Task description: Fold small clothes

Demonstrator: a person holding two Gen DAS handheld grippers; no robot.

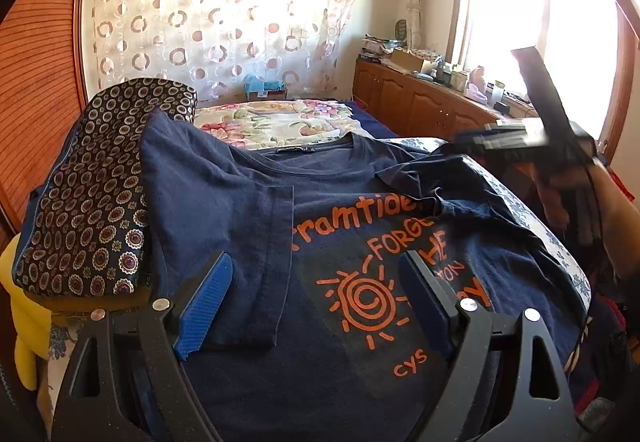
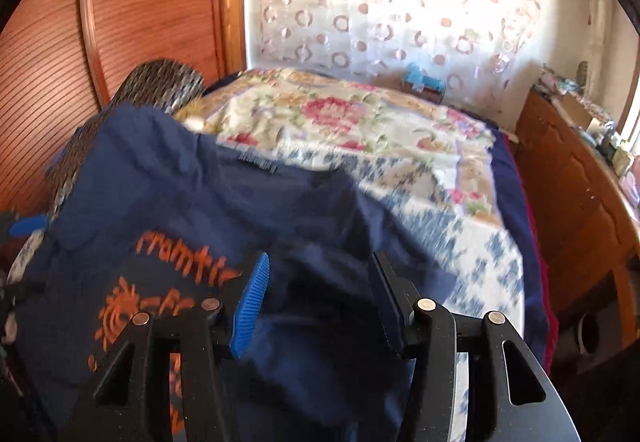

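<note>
A navy T-shirt with orange print lies face up on the bed. Its left side and sleeve are folded inward over the front; its right sleeve is rumpled. My left gripper is open and empty, just above the shirt's lower front. My right gripper is open over the shirt's rumpled right side; this view is motion-blurred. The right gripper also shows blurred at the right in the left wrist view, above the right sleeve.
A patterned dark pillow lies along the shirt's left side. A floral quilt covers the bed beyond. A wooden wardrobe stands left, a cluttered wooden cabinet right. A yellow object sits at the left edge.
</note>
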